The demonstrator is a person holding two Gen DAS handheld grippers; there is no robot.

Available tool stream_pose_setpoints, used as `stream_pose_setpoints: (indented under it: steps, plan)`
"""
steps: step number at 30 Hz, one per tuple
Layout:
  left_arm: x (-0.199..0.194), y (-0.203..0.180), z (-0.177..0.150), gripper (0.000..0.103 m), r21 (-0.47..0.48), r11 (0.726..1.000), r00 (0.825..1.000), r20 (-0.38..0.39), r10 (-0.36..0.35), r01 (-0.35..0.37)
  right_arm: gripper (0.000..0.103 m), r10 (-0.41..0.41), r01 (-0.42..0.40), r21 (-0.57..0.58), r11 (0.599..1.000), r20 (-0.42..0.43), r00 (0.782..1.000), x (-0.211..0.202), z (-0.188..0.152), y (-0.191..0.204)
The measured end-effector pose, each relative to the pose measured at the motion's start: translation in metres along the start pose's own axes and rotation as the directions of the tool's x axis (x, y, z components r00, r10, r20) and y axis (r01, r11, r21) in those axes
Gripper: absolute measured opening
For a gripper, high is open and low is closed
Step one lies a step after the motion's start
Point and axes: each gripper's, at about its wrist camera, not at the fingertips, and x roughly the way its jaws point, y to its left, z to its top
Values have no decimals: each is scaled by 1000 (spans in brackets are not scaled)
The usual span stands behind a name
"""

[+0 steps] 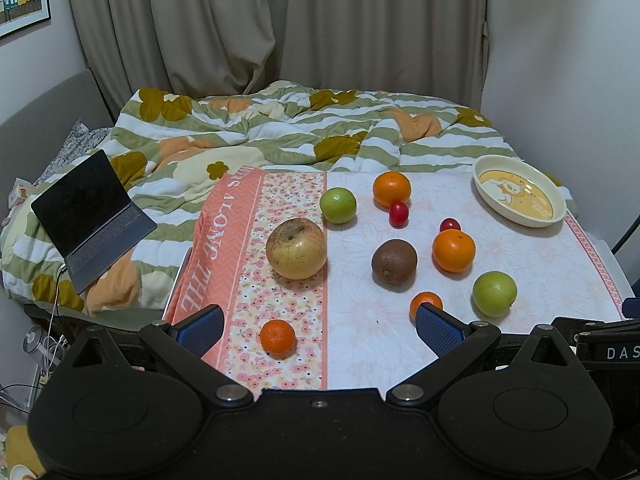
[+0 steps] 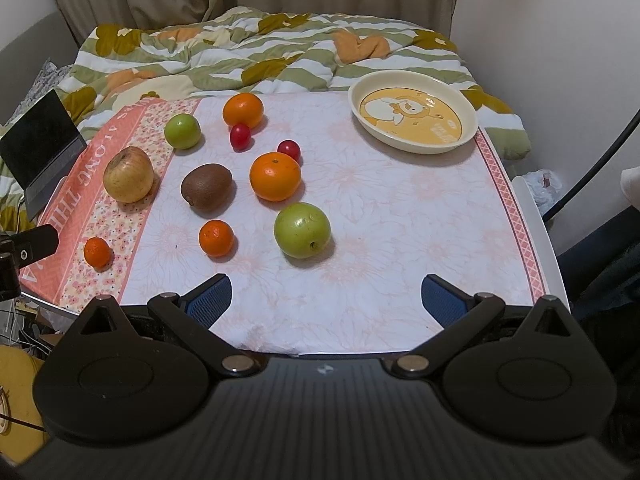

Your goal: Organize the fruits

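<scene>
Fruits lie loose on a cloth-covered table: a yellow apple, two green apples, two large oranges, two small mandarins, a brown kiwi and two red cherry tomatoes. An empty cream plate with a yellow cartoon sits at the far right corner. My left gripper is open and empty over the table's near edge. My right gripper is open and empty, near the front edge.
A bed with a flowered quilt lies behind the table. An open laptop rests on it at the left. Curtains hang behind. The table's right edge borders a dark cable.
</scene>
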Motion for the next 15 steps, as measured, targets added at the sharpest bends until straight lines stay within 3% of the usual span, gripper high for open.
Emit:
stream_pose_setpoints:
  steps: [15]
  plan:
    - [-11, -3, -1, 103, 0, 1000, 1000, 11, 4, -4, 103, 5, -5, 2, 1000, 9, 1000, -8, -5, -1]
